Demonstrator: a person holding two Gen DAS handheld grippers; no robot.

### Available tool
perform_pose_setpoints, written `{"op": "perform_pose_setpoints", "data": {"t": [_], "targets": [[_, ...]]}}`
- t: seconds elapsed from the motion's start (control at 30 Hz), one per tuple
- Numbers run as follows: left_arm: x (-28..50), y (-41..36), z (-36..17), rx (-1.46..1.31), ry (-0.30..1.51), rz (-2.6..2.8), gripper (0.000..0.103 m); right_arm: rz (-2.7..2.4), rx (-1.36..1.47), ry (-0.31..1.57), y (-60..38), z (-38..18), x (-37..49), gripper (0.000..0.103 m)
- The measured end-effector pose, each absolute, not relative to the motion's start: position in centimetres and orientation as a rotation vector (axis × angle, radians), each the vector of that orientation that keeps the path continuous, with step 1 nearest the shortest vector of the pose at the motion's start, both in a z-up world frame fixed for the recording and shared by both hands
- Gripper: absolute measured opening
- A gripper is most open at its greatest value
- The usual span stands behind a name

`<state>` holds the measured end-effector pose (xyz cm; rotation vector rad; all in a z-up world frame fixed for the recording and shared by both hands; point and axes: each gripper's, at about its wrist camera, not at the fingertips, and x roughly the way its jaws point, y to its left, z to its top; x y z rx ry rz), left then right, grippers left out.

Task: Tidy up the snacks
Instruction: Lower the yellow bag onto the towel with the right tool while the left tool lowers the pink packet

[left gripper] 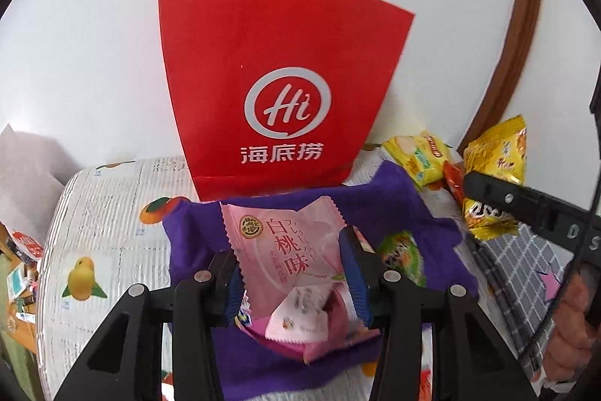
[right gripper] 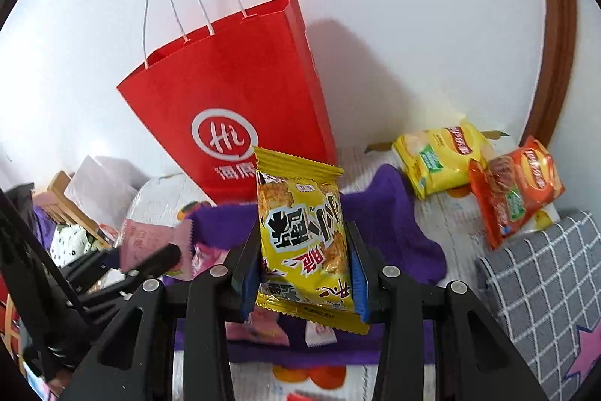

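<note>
Nearest in the left wrist view, the left gripper is clamped on a pink peach-flavour snack packet, its blue pads pressing the packet's two sides so that it stands upright between them, above a purple cloth. More pink packets lie on that cloth just below the held one. In the right wrist view the right gripper grips a yellow snack packet in the same way, pads against both edges, print upside down, also over the purple cloth. The cloth lies on a table cover printed with fruit; a grey checked cushion sits at its right edge. Beyond the cloth a red paper bag with white cord handles stands upright against a white wall, mouth open at the top. To the right of the bag, near the wall, lie a yellow chips bag and an orange chips bag, touching each other.
</note>
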<state>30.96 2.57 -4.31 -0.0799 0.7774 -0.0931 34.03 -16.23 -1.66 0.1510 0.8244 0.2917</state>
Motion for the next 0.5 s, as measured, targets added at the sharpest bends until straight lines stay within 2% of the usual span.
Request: {"op": "perform_pose_setpoints", "data": {"t": [0.5], "targets": [[32.8,3.6,-7.2,-0.085,0.823,-0.045,0.044,0.310,0.117,0.912,-15.4,-6.4,37.1,0.040]]}}
